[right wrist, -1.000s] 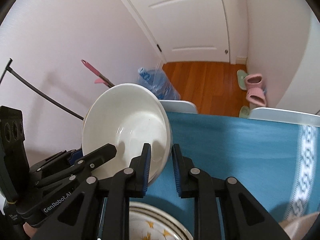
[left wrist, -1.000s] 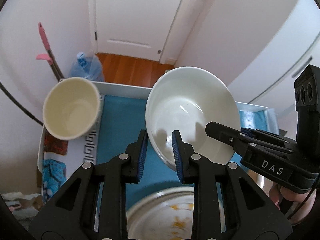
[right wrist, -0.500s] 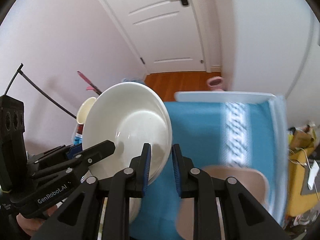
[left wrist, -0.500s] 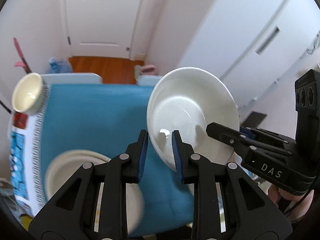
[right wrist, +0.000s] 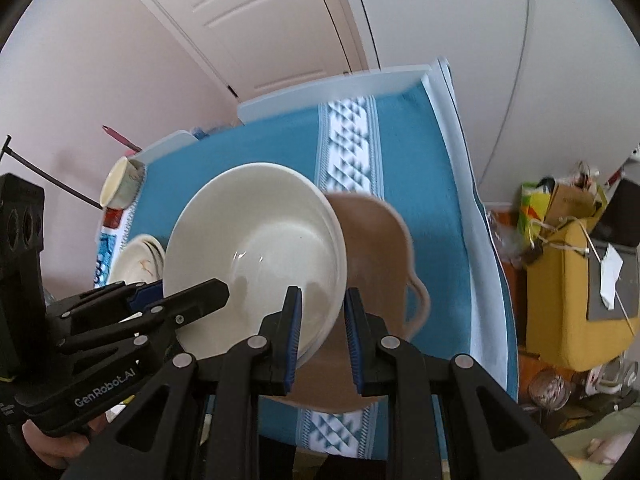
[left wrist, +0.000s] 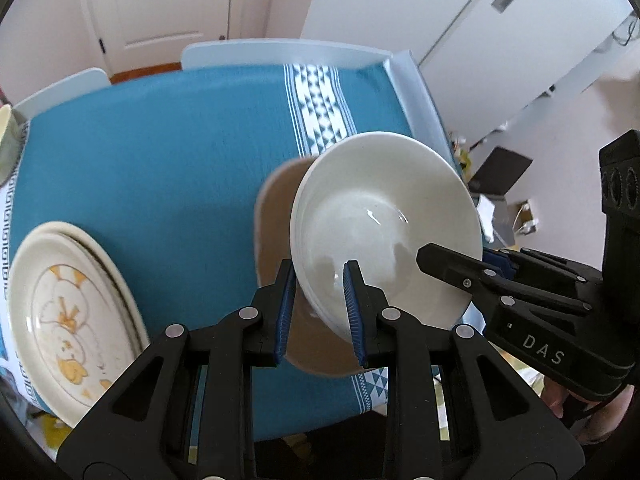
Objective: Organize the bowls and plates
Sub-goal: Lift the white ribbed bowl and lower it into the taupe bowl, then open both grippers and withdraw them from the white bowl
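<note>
A white bowl (left wrist: 384, 220) is clamped at its rim by the left gripper (left wrist: 320, 304) and the right gripper (right wrist: 320, 328), above a brown dish (right wrist: 376, 236) at frame centre. Stacked plates (left wrist: 68, 312) lie lower left on the blue cloth (left wrist: 160, 140).

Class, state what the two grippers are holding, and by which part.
Both hold the white bowl by its rim: left gripper and right gripper clamp opposite edges.

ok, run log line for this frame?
phase: carry | left gripper: shut on white bowl rim | right gripper: shut on opposite rim | below: brown dish
</note>
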{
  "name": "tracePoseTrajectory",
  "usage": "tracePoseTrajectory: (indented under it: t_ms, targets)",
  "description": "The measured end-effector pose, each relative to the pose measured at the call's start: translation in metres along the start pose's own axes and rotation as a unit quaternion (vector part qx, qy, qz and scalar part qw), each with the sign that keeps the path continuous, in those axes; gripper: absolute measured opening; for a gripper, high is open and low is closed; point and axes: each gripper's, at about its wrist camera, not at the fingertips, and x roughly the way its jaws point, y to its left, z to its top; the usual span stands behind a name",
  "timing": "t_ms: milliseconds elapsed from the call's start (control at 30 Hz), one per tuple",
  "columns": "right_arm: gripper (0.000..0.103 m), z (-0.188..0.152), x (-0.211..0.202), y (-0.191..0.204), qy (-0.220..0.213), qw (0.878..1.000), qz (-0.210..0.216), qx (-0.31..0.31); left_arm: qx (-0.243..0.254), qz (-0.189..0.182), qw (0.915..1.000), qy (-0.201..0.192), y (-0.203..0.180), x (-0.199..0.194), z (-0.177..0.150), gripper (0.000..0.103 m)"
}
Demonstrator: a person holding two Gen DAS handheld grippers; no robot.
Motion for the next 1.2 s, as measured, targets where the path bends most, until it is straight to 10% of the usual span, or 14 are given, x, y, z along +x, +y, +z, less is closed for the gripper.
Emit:
tracePoseTrajectory:
  t_ms: [1200]
  targets:
    - [0.02, -0.01, 0.013, -0.005, 0.038, 0.998, -0.039, -0.037, 0.032, 0.059, 0.9977, 0.013, -0.008, 0.026, -0.002, 0.022]
